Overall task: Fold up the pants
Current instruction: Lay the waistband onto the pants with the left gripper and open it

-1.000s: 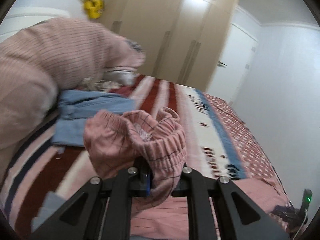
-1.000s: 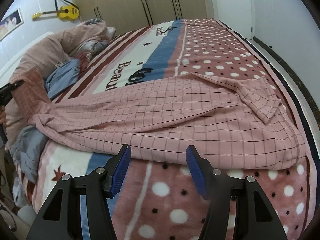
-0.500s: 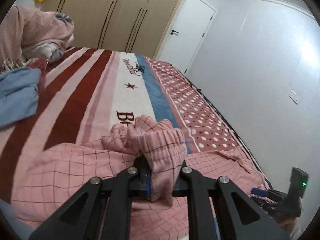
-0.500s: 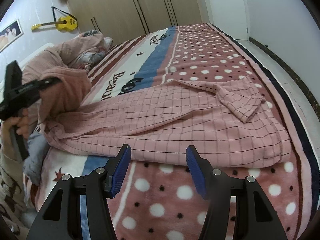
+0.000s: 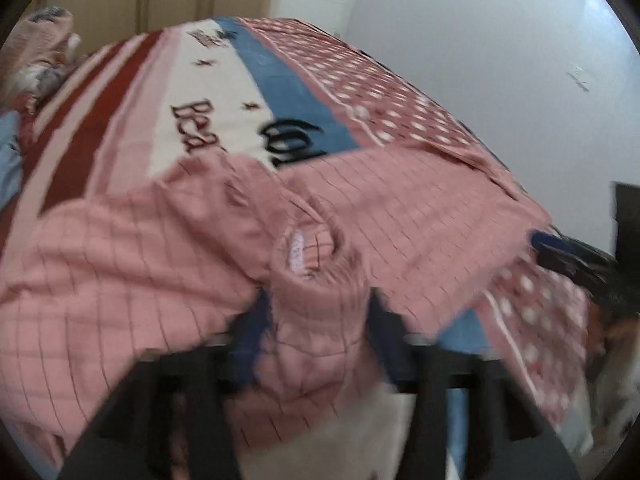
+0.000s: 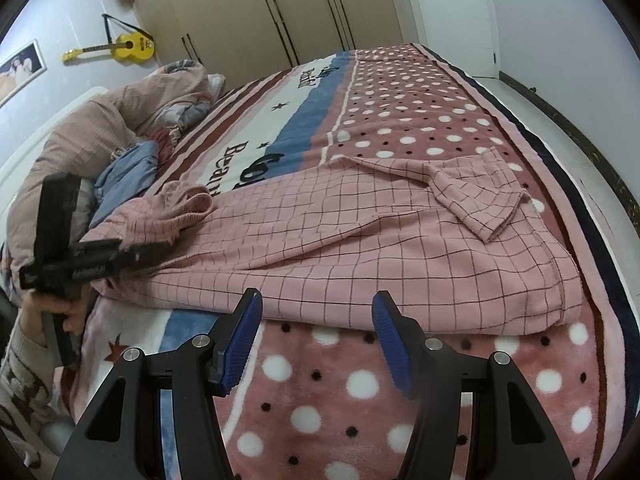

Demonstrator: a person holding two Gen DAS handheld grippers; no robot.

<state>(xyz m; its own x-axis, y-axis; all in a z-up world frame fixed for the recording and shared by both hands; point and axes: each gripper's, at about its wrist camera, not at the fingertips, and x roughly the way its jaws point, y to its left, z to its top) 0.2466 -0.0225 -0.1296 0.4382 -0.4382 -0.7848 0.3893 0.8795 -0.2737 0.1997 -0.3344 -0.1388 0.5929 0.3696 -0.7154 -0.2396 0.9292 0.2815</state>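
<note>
opening left hand-held gripper (image 5: 316, 312) | pants (image 6: 360, 232) waistband between jaws | right hand-held gripper (image 6: 316, 332) apart, empty

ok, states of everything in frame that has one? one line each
pants: lying lengthwise on the bed, one leg hem flipped back
waistband: bunched, between the left pads
left gripper: jaws have just been opening
right gripper: open, empty, short of the pants' near edge
wardrobe doors: closed
room door: closed

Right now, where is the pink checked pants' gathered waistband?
In the right wrist view the waistband lies at the pants' left end, on the bed by the blue garment.
</note>
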